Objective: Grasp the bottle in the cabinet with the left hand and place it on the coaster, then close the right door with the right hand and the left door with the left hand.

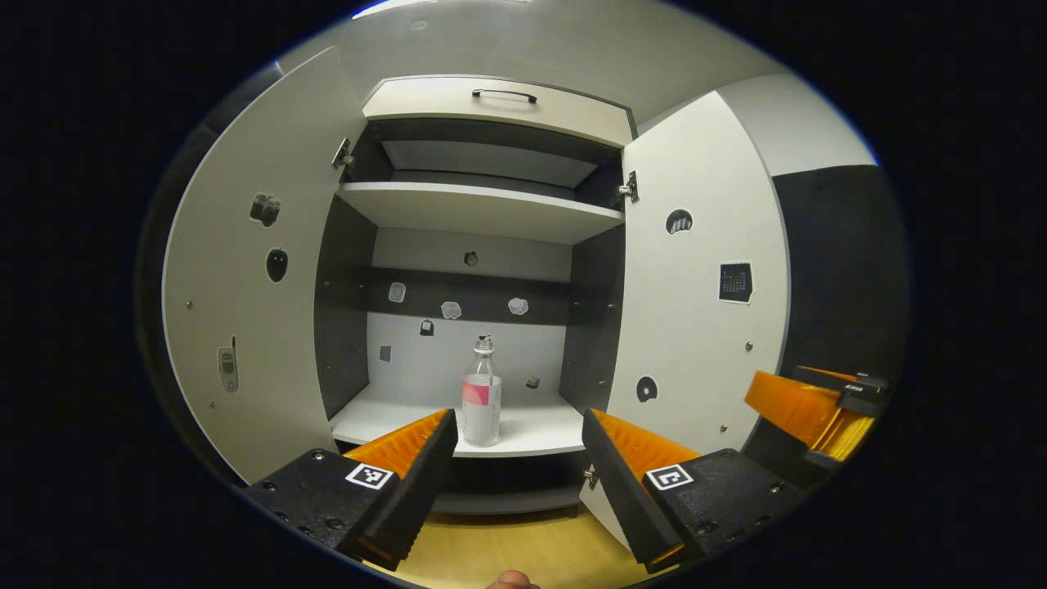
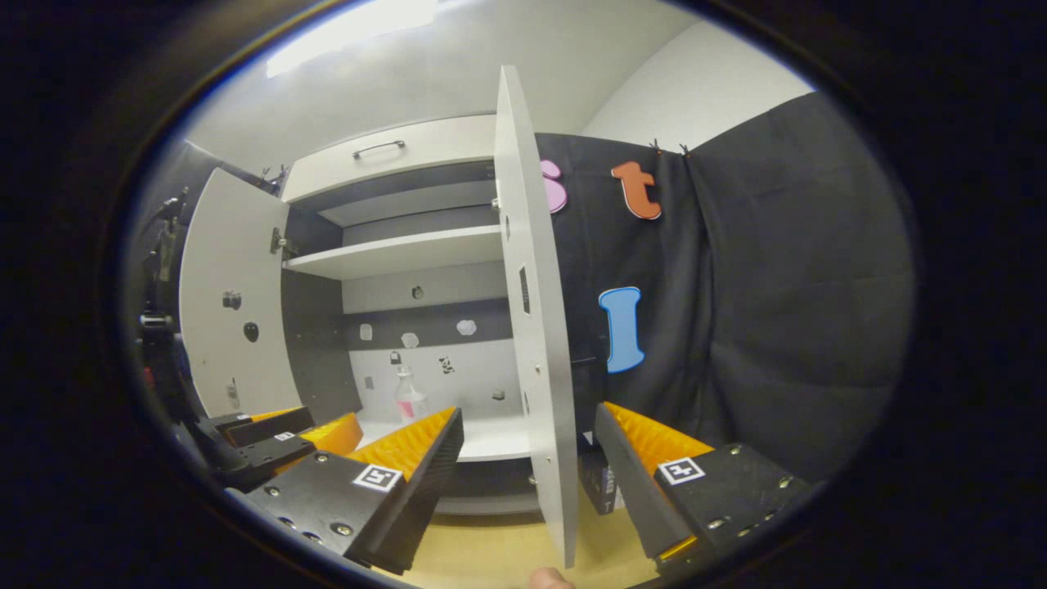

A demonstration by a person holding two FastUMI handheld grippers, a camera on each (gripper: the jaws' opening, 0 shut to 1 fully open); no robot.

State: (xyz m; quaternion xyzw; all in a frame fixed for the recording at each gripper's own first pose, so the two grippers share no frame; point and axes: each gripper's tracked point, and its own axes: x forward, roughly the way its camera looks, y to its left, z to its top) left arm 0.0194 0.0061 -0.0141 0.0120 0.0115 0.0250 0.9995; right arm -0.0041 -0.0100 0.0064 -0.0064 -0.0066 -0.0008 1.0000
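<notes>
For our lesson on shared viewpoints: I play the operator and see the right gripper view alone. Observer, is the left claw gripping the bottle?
Observer: No. The left claw is open, short of the bottle.
Operator: Where does the bottle's base stand?
Observer: On the lower shelf, upright, near the front edge.
Operator: What is on the right door's inner face?
Observer: Stickers. The right door stands wide open, with the right claw beside it.
</notes>
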